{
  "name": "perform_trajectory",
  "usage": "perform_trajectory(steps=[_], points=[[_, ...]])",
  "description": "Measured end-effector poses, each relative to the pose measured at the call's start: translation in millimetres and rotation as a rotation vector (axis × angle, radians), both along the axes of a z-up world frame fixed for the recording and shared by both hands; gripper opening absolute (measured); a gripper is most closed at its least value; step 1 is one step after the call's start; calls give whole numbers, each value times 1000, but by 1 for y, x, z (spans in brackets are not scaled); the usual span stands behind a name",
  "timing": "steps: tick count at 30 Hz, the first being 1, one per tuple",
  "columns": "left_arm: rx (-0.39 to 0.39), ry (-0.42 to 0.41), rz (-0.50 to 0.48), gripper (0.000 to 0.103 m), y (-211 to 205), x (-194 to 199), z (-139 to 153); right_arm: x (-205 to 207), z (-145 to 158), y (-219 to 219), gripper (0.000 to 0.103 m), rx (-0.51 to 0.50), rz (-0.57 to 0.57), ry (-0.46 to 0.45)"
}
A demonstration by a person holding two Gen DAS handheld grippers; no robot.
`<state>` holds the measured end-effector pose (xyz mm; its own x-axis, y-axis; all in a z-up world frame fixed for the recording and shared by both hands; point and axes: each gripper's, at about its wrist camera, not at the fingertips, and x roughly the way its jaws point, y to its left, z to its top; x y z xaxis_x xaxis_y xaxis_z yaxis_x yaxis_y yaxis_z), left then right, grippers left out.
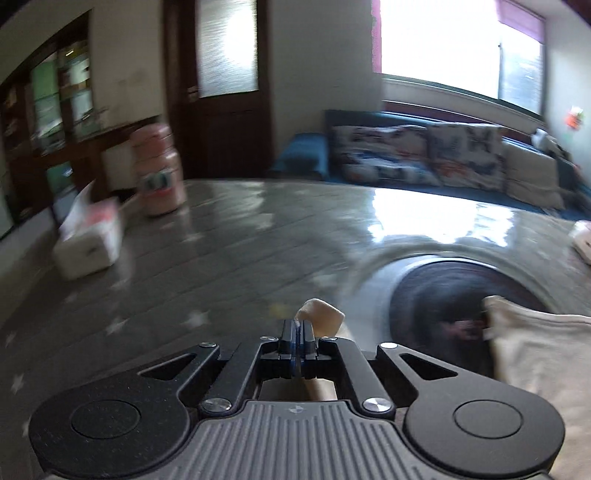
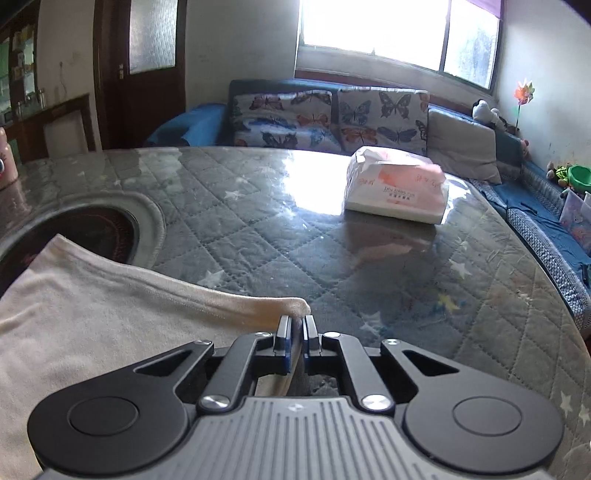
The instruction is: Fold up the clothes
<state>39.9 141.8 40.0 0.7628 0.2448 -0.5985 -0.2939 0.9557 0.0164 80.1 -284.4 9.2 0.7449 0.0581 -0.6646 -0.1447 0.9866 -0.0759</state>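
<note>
Nearest the left wrist camera, the left gripper (image 1: 297, 326) had its jaws pressed together on one small tuft of the cream garment (image 1: 543, 365), the pinched bit poking up past the fingertips toward one o'clock. The rest of that single garment lay at about four o'clock of the view, draped over the edge of one dark round inset (image 1: 443, 295) in the table (image 1: 221, 258). The view was blurred.

In the right wrist view, the right gripper (image 2: 295, 325) likewise stood clamped shut on a corner of the same cream garment (image 2: 92, 314), whose hem ran away from the fingertips toward ten o'clock and whose body spread across the lower left.

Farther out, the quilted, star-patterned table carried two tissue packs: one (image 1: 90, 243) at nine o'clock in the left view, one (image 2: 397, 192) at one o'clock in the right view. One pink jar (image 1: 159, 173) stood just beyond the left-view pack.

Past the table, one blue sofa (image 2: 207, 122) held two butterfly cushions (image 2: 282, 118) and one plain grey cushion (image 2: 461, 147) side by side. Behind, one dark door (image 2: 147, 74) stood at eleven o'clock and one bright window (image 2: 388, 29) at twelve
</note>
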Motion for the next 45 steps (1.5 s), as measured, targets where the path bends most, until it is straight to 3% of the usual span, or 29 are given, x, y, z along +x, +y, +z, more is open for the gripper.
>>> perform_trajectory(steps=[7, 11, 12, 18, 22, 25, 29, 31, 32, 33, 38, 41, 43, 44, 45], points=[[-10, 47, 82, 2, 23, -23, -14, -10, 6, -12, 15, 42, 10, 9], [-16, 58, 71, 3, 24, -34, -13, -39, 17, -18, 18, 47, 47, 3], [-19, 59, 68, 7, 24, -37, -12, -48, 21, -22, 19, 46, 40, -2], [-34, 23, 6, 8, 11, -52, 3, -91, 33, -63, 21, 41, -42, -6], [-79, -19, -172, 8, -29, -55, 17, -94, 27, -84, 21, 57, -104, 20], [-131, -18, -378, 8, -77, -56, 21, -88, 19, -96, 21, 110, -150, 31], [-230, 45, -659, 24, -144, -61, 19, -83, 17, -103, 21, 159, -190, 17], [-242, 71, -782, 31, -173, -68, 16, -79, 19, -102, 24, 153, -182, 6], [-243, 81, -832, 40, -186, -72, 15, -77, 20, -101, 28, 153, -173, 7], [-241, 94, -868, 46, -198, -76, 12, -74, 19, -99, 29, 152, -158, 11], [-192, 147, -943, 49, -235, -85, 0, -63, 12, -79, 36, 120, -53, 64], [-190, 169, -954, 46, -244, -85, -6, -65, 5, -73, 36, 91, -18, 86], [-190, 183, -966, 23, -244, -82, -12, -69, 4, -69, 28, 51, 2, 76], [-206, 195, -973, 14, -244, -81, -14, -71, 5, -68, 16, 43, 4, 74], [-218, 194, -973, 12, -243, -81, -15, -73, 7, -67, 13, 40, 5, 67]])
